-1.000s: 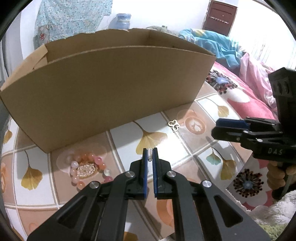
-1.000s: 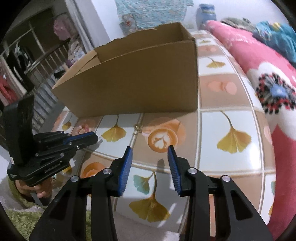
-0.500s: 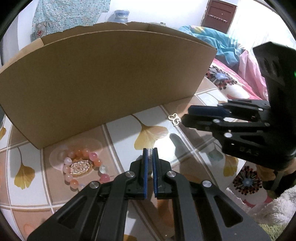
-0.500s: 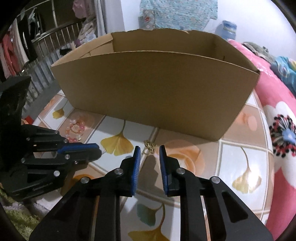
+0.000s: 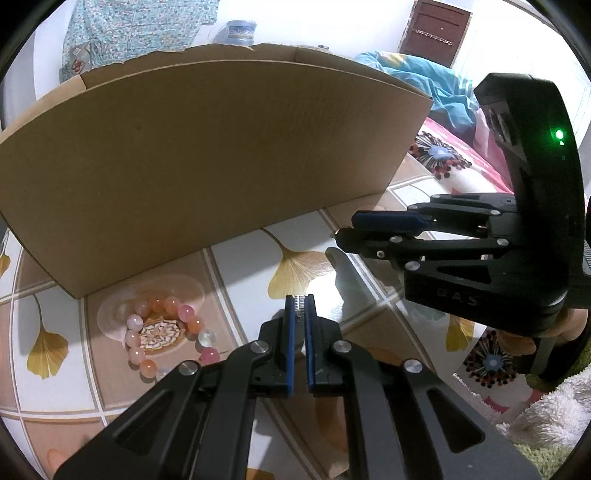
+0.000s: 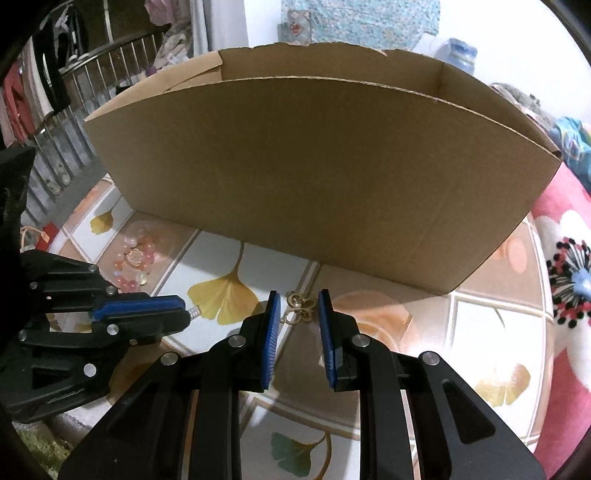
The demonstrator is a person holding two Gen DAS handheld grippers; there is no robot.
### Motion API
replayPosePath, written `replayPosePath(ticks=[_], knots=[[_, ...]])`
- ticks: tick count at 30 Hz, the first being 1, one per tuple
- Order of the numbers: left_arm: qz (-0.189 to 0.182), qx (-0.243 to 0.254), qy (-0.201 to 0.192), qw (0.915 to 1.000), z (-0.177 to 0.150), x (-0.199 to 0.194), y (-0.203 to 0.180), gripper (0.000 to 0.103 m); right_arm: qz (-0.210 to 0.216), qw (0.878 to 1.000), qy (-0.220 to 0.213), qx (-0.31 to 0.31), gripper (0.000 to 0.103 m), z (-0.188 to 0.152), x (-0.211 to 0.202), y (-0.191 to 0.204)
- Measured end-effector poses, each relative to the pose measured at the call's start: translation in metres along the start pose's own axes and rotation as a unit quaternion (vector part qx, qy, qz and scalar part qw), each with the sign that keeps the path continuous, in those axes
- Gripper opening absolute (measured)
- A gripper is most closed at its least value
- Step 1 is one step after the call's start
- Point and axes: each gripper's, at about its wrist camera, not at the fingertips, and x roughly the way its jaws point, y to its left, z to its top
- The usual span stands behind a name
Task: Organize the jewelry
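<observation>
A small gold charm [image 6: 300, 309] lies on the tiled mat in front of the cardboard box [image 6: 314, 173]. My right gripper [image 6: 297, 312] is open, its blue pads either side of the charm and low over the mat. My left gripper [image 5: 300, 306] is shut on a small silver piece [image 5: 300, 303], whose tip also shows in the right wrist view [image 6: 194, 312]. A pink and orange bead bracelet [image 5: 166, 334] lies on the mat left of the left gripper, near the box's corner. The box [image 5: 207, 162] stands open-topped; its inside is hidden.
A pink flowered blanket [image 6: 569, 266] borders the mat on the right. A fluffy white and green rug [image 5: 554, 417] lies at the near edge. A metal railing with hanging clothes [image 6: 55, 110] stands far left. A water bottle [image 5: 240, 31] is behind the box.
My right gripper moved forward and down until its pads straddle the gold charm, and opened slightly wider than half a second ago. My left gripper stayed shut on the silver piece, nearly still.
</observation>
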Motion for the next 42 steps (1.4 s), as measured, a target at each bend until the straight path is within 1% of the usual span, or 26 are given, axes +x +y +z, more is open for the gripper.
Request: replayPosePath(ticks=[3,4,5,8,9,11,16,20,21,22,28,31,32,34,35,39,42], knots=[[0.0,0.0,0.0,1.0,0.0,0.0,0.0,0.005,-0.004,1.0,0.004,-0.005,0.02,0.002,0.002,0.004],[0.0,0.0,0.0,1.0,0.0,0.0,0.0,0.005,-0.005,1.0,0.005,-0.007,0.018,0.003,0.003,0.004],[0.0,-0.001,0.0,1.0,0.0,0.0,0.0,0.005,-0.006,1.0,0.006,-0.008,0.013,0.004,0.005,0.005],[-0.001,-0.001,0.0,1.0,0.0,0.0,0.0,0.005,-0.003,1.0,0.008,-0.005,0.01,0.005,0.004,0.007],[-0.001,-0.001,0.0,1.0,0.0,0.0,0.0,0.005,-0.001,1.0,0.007,-0.002,0.006,0.006,0.004,0.006],[0.0,-0.001,-0.001,1.0,0.0,0.0,0.0,0.005,0.001,1.0,0.004,0.003,0.003,0.008,0.002,0.006],[-0.001,-0.001,0.0,1.0,0.0,0.0,0.0,0.005,0.007,1.0,0.004,0.009,0.001,0.009,0.0,0.006],[-0.001,-0.002,-0.001,1.0,0.0,0.0,0.001,0.005,0.016,1.0,0.004,0.004,0.001,0.008,-0.006,0.012],[-0.001,-0.002,0.0,1.0,0.0,-0.001,0.0,0.005,0.019,1.0,0.004,0.002,0.001,0.007,-0.008,0.013],[-0.001,-0.002,0.0,1.0,0.001,-0.001,0.0,0.005,0.02,1.0,0.003,0.0,0.001,0.005,-0.018,0.009],[-0.002,-0.003,-0.001,1.0,0.001,-0.001,0.0,0.005,0.028,1.0,0.005,0.0,0.001,-0.007,-0.031,0.007],[-0.002,-0.003,-0.001,1.0,0.0,-0.001,0.001,0.005,0.033,0.999,0.008,0.009,0.006,-0.008,-0.032,0.003],[-0.002,-0.003,-0.001,1.0,0.0,0.0,0.001,0.005,0.031,0.999,0.008,0.01,0.013,-0.008,-0.033,0.003],[-0.002,-0.003,-0.001,1.0,0.0,0.0,0.001,0.005,0.027,1.0,0.007,0.01,0.023,-0.013,-0.033,0.004],[-0.002,-0.003,-0.001,1.0,0.0,0.0,0.001,0.005,0.025,1.0,0.003,0.009,0.025,-0.013,-0.033,0.003],[-0.003,-0.004,-0.001,1.0,0.001,-0.001,0.001,0.005,0.021,1.0,-0.001,-0.007,0.025,-0.008,-0.027,0.009],[-0.003,-0.005,-0.001,1.0,0.001,0.0,0.001,0.005,0.008,1.0,0.011,-0.009,0.025,-0.006,-0.017,0.011]])
